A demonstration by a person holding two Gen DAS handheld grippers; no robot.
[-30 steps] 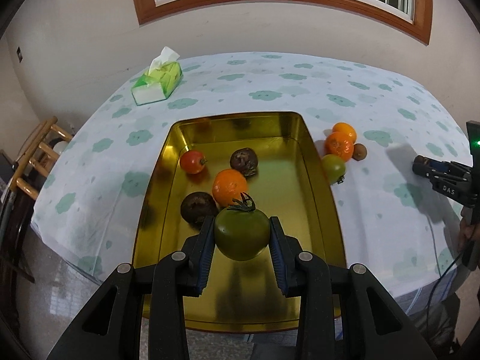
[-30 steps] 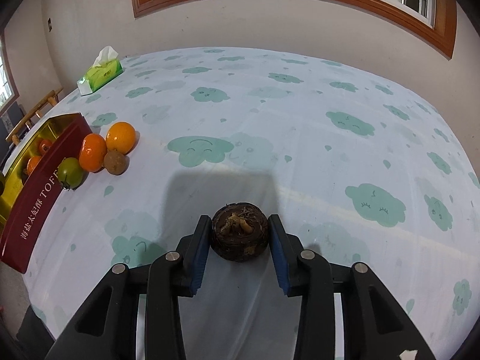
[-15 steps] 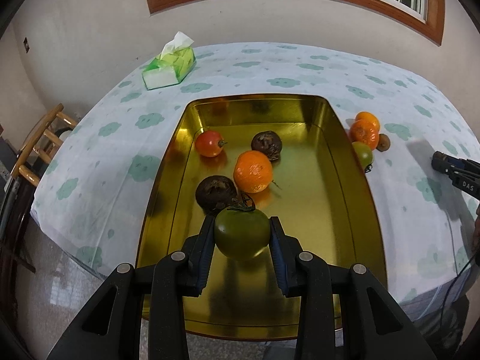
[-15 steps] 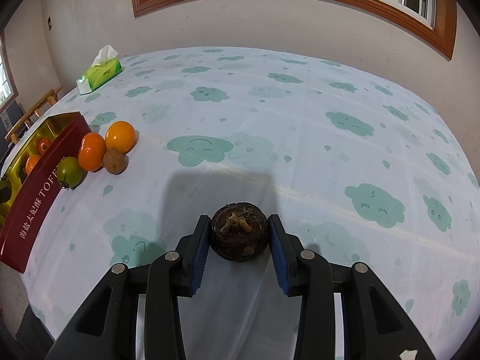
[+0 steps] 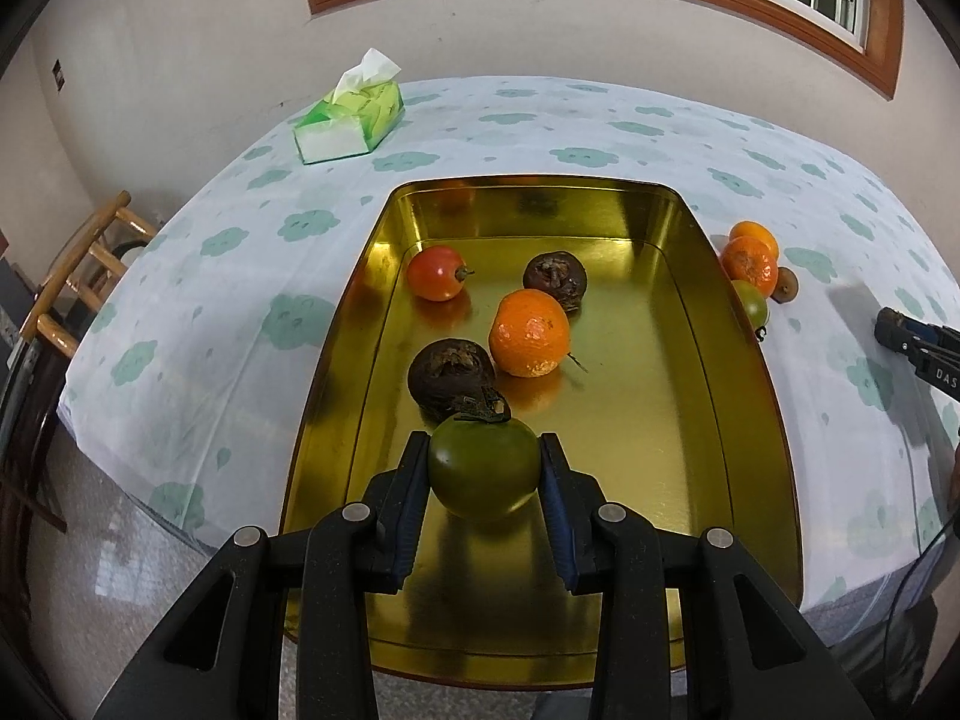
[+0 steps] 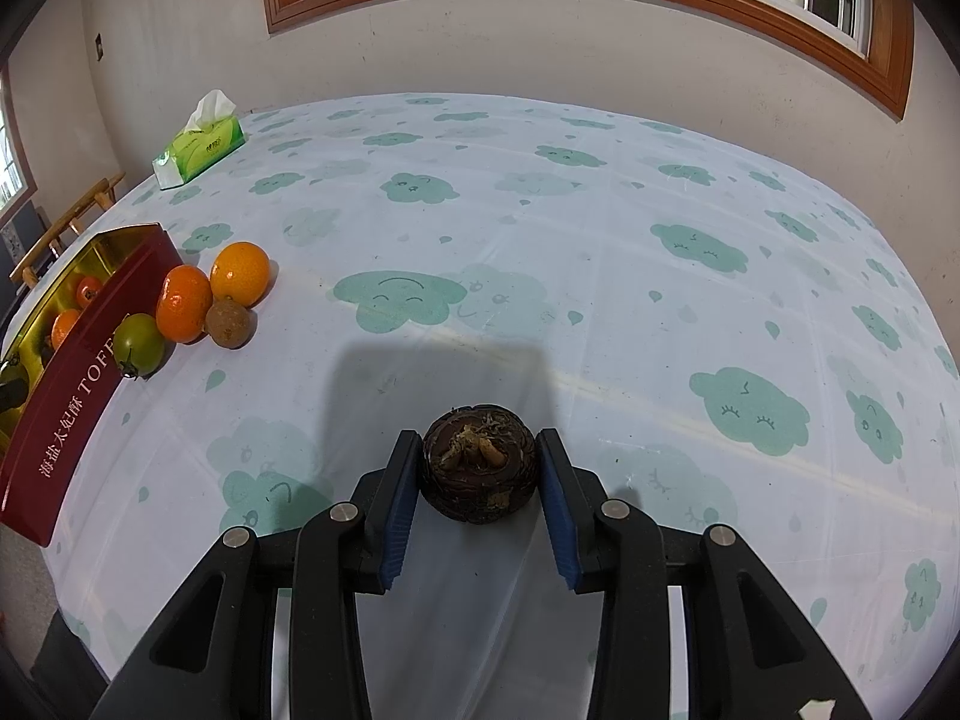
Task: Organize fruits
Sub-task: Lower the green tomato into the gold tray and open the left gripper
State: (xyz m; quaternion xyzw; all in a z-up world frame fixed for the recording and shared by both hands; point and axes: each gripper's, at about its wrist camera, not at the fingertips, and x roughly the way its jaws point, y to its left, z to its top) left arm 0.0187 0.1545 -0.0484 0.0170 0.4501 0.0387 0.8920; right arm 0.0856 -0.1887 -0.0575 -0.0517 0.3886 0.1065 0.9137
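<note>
I am clamping my left gripper [image 5: 483, 468] on a round dark-green tomato [image 5: 483, 468], its blue pads pressing both sides, and holding it over the near half of a shiny gold rectangular metal tray [image 5: 690, 420]. Just beyond the tomato, a wrinkled dark-brown round fruit [image 5: 450, 373] is lying on the tray floor, with a bright orange mandarin [image 5: 529, 333] beside it to the right. Farther back, a second dark-brown wrinkled fruit [image 5: 555, 279] and a small red tomato [image 5: 437, 273] are resting in the tray. Outside its right wall, two more orange mandarins [image 5: 749, 258], a greenish tomato [image 5: 753, 306] and a small brown fruit [image 5: 786, 285] are clustering on the white tablecloth with green cloud prints [image 5: 240, 276]. A green tissue pack [image 5: 351, 123] is sitting at the far left of the table.

I am gripping a dark-brown flattened round fruit with a dried stem tuft [image 6: 478, 465] in my right gripper [image 6: 478, 474], both pads closing against it, above the cloth and well apart from the tray, whose red outer wall [image 6: 72, 402] is showing at the left edge.
</note>
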